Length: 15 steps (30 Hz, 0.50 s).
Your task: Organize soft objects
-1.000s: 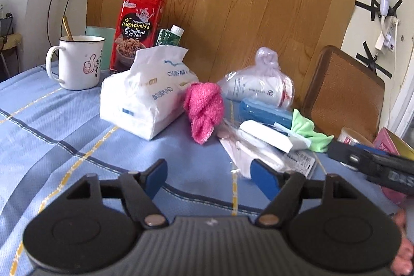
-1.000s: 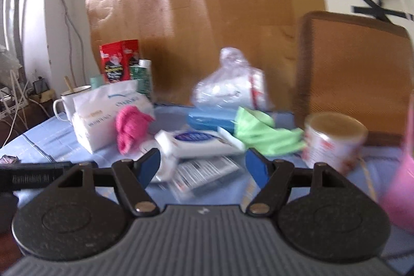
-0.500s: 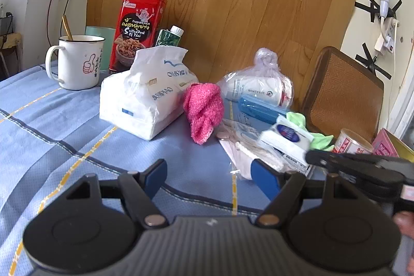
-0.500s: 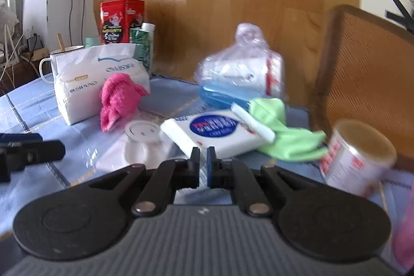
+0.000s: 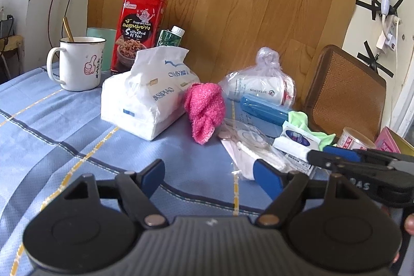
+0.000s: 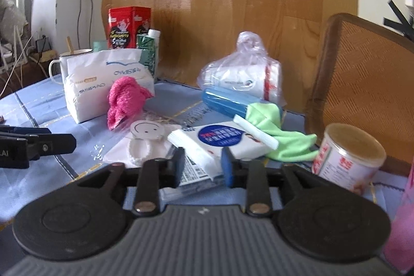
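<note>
A pink fluffy cloth [image 5: 205, 111] leans against a white tissue pack [image 5: 147, 97] on the blue tablecloth; both also show in the right wrist view [image 6: 124, 100], [image 6: 103, 84]. A green cloth [image 6: 279, 133] lies under a white wet-wipe pack [image 6: 220, 141]. My right gripper [image 6: 203, 167] is partly open, its fingers either side of the wipe pack's near corner; it shows from the side in the left wrist view [image 5: 326, 155]. My left gripper [image 5: 207, 175] is open and empty over bare cloth.
A white mug [image 5: 77, 64], a red tin [image 5: 138, 32] and a green carton [image 5: 169, 36] stand at the back. A tied plastic bag [image 6: 240, 79], a blue case [image 6: 225, 101], a small can [image 6: 346, 159] and clear packets [image 6: 145, 144] crowd the right. A wicker chair back [image 6: 367, 84] stands behind.
My right gripper shut half a second ago, then opened partway around the wipe pack's corner and moved closer to it. The wipe pack shifted. My left gripper stayed put.
</note>
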Tool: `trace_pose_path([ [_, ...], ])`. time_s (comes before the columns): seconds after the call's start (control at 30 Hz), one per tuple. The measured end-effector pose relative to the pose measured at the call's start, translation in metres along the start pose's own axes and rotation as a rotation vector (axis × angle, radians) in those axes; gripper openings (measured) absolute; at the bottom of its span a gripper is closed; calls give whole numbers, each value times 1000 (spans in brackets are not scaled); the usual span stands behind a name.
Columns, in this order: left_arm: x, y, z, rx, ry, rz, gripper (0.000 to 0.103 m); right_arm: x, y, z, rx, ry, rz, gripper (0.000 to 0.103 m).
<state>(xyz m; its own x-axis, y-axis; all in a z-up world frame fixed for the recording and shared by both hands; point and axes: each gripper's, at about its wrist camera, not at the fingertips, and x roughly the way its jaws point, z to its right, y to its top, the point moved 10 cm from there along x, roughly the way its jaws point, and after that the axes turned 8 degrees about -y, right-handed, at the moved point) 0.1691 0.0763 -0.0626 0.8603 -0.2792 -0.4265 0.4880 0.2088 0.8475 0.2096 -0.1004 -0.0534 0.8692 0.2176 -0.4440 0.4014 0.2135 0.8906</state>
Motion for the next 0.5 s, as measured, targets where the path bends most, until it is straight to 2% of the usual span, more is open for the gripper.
trace_pose_path([
  [0.1,0,0,0,1,-1,-1,78,10,-2,-3,-28,-18,-24,33],
  [0.13,0,0,0,0,-1,-1,78,12,-3,-1,-23,-22,-35,27],
  [0.17,0,0,0,-1,-2,-2,78,14,-3,2,-16,-28,-43,8],
  [0.33,1,0,0,-4,-4,-7,78,4,-10,15,19,-45,-55,8],
  [0.5,1,0,0,1,1,-7,78,-22,-21,21,47,-23,-55,7],
])
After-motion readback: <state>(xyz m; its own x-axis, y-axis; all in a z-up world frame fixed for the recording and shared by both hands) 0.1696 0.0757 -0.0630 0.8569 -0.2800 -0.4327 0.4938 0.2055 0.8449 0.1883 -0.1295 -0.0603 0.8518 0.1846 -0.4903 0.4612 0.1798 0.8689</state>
